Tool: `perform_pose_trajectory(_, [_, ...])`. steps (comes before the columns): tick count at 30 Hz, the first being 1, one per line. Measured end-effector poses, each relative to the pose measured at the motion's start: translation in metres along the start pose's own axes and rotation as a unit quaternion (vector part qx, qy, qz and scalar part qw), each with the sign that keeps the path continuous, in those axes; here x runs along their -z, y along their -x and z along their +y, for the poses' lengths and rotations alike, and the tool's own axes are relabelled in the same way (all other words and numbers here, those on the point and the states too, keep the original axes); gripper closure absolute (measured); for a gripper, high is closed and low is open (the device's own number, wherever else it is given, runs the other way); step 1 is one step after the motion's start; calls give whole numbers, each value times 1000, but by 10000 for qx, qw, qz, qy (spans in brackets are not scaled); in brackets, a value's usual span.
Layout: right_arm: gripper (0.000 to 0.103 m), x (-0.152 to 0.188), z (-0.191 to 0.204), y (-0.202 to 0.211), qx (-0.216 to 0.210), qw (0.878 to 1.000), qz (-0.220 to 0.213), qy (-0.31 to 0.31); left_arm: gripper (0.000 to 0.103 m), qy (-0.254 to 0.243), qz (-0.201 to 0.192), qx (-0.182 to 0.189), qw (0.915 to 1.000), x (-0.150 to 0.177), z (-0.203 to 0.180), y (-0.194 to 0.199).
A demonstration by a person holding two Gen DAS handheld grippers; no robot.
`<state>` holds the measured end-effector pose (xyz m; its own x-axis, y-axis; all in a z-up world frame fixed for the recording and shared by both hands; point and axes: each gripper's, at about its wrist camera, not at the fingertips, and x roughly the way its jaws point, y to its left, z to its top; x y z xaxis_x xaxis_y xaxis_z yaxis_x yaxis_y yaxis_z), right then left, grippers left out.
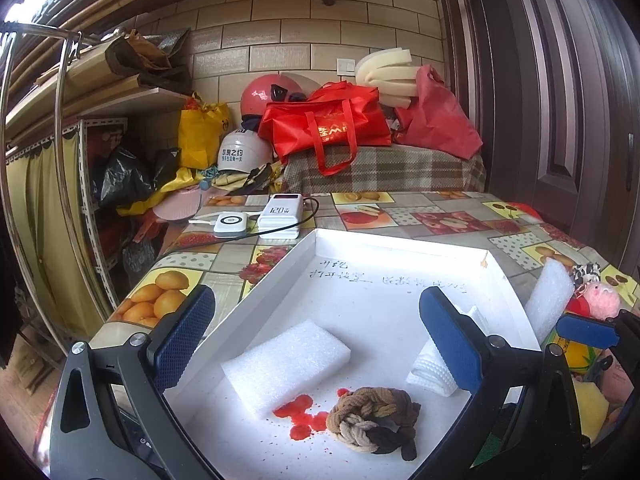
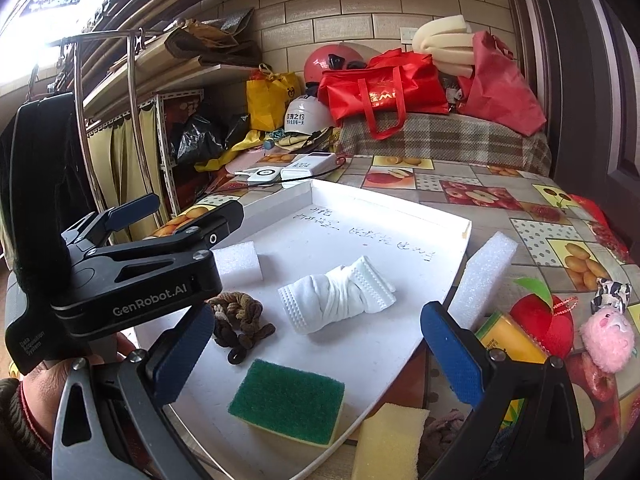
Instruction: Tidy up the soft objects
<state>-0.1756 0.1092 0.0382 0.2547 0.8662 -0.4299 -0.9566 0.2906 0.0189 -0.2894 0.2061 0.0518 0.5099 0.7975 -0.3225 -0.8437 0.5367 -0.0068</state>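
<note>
we've got our left gripper [image 1: 316, 344] hovering low over the white tray [image 1: 280, 276], jaws spread wide and empty, right gripper [image 2: 316, 352] just as wide, inside the tray a spongy foam block [image 1: 286, 364], knotted brown rope [image 1: 372, 416], rolled white cloth [image 2: 336, 300], scratchy green sponge [image 2: 288, 400]

This is a lived-in home, in a cluttered storage corner or entryway. A tiled wall [image 1: 280, 28] fills the upper centre, with a dark panelled door [image 1: 560, 100] at the right edge. At centre, 2 helmets, 1 red [image 1: 266, 94] and 1 white [image 1: 240, 154], sit beside a red tote bag [image 1: 332, 124] on a plaid-covered surface [image 1: 384, 168]. At the left stand curtained metal shelves [image 1: 80, 152]. In the foreground, a fruit-print tablecloth [image 1: 400, 212] covers the table.
</note>
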Motion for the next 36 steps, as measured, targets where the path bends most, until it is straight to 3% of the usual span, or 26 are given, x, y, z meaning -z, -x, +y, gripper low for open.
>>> perform_pose_trajectory(9, [0,-1,-2,6,-18,9999,-109,-117,0,50,-55,-24,10000,-5,2,3])
perform_pose_trajectory(12, [0,-2,-8,14,53,9992,-275,-269,0,269,-62,32,9996,-6,8,5])
perform_pose_trajectory(17, [0,0,-29,54,-15,9890,-1239,-813,0,382,-34,89,9992,-4,7,8])
perform_pose_trajectory(22, [0,6,-47,83,-64,9735,-1956,-1182,0,113,-41,293,9995,-1,-7,12])
perform_pose_trajectory(30, [0,12,-106,92,324,9735,-1686,-1512,0,-117,-31,1010,9948,2,-28,26])
perform_pose_trajectory(36, [0,27,-152,106,652,9846,-964,-1304,0,-625,190,1898,9797,8,-68,43])
